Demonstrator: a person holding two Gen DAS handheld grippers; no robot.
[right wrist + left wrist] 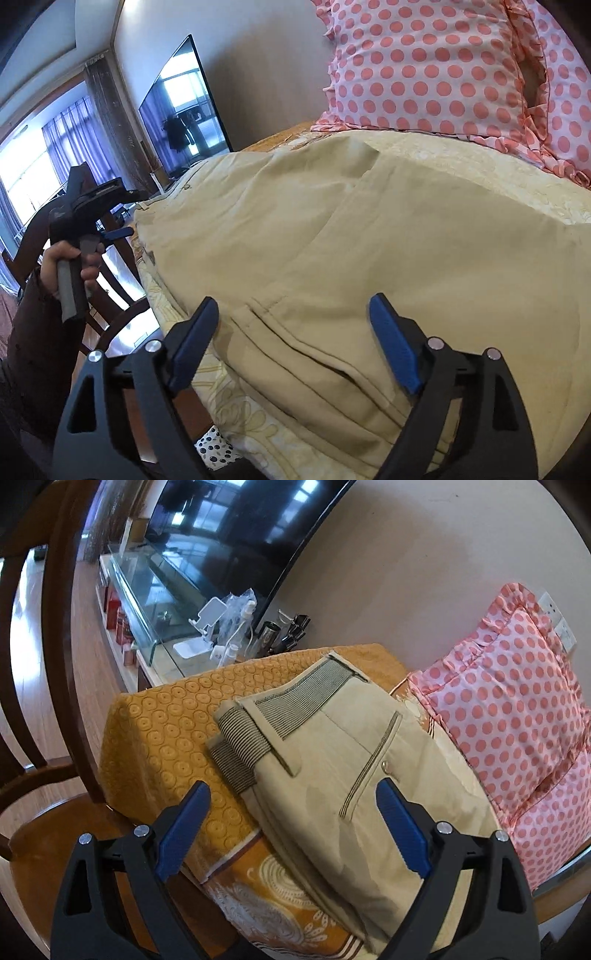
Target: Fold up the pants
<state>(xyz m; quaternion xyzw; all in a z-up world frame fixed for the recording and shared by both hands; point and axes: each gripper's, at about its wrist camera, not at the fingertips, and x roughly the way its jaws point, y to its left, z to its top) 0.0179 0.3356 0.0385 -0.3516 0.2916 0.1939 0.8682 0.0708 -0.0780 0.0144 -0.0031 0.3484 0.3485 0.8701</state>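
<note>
Both claws, left claw (293,799) and right claw (293,314), hang spread over beige pants (332,775) (legs cut off).

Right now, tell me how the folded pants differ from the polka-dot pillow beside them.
The pants are plain beige with a striped grey waistband; the pillow is pink with coral dots and a ruffled edge. The pants lie flat in layered folds; the pillow is plump and propped against the wall. The pants lie under both open grippers, left and right; the pillow lies off to the side. Both rest on the orange patterned cloth.
</note>
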